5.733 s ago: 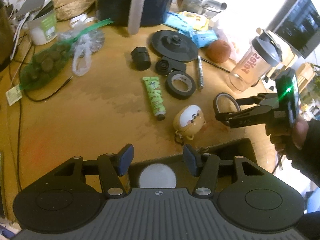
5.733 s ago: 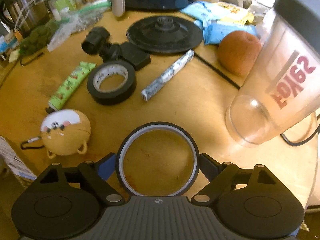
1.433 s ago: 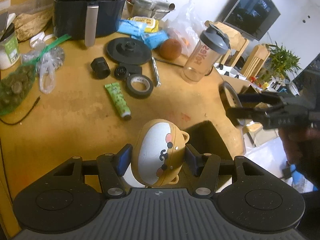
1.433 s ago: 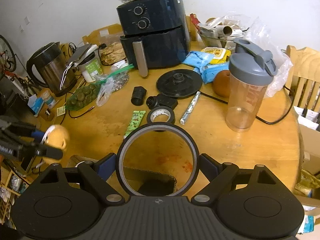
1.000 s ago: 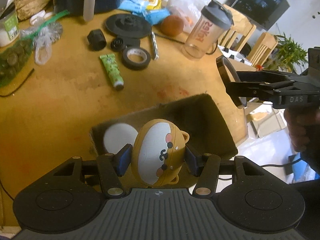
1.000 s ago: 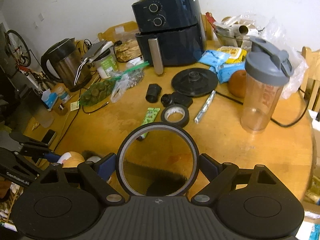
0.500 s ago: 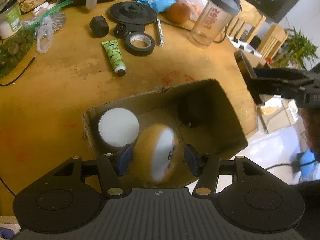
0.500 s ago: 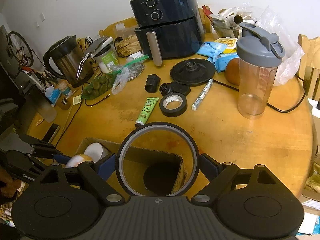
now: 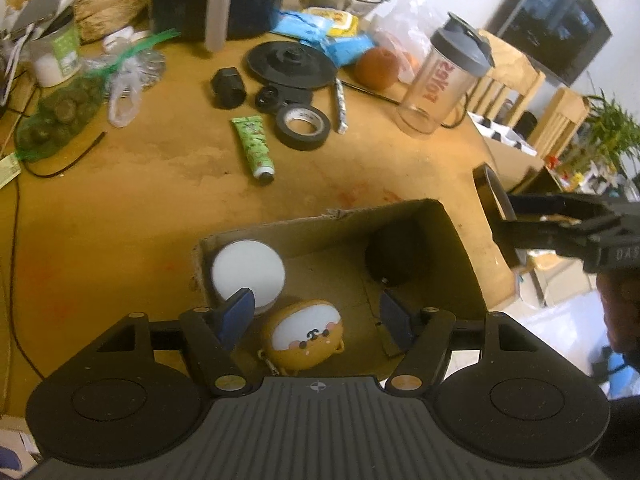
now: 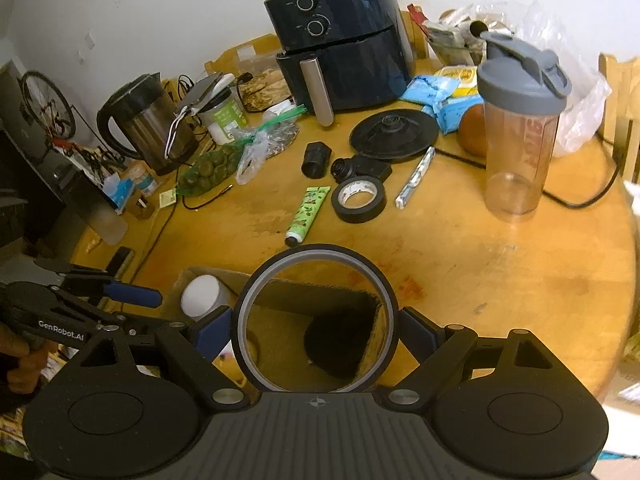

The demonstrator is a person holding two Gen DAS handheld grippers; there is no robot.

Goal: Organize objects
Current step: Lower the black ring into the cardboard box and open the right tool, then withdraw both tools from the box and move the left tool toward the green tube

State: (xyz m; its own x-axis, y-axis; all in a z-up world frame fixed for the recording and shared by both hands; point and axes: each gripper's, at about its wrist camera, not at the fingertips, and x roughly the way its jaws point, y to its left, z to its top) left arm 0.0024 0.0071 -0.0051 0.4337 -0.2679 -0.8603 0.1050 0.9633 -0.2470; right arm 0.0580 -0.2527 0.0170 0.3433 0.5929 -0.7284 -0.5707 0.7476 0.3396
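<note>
The round tan-and-white cartoon-faced case [image 9: 306, 338], gripped between the blue pads a second earlier, is now seen lying on the floor of the open brown cardboard box [image 9: 452, 236], below the left gripper [image 9: 316, 314], whose jaws are opening clear of it. A white round lid [image 9: 248, 272] lies just left. Bare box floor remains ahead. Rightward, the thin grey-rimmed ring [image 10: 316, 320] is clamped by the right gripper [image 10: 316, 330] above the box's right edge.
</note>
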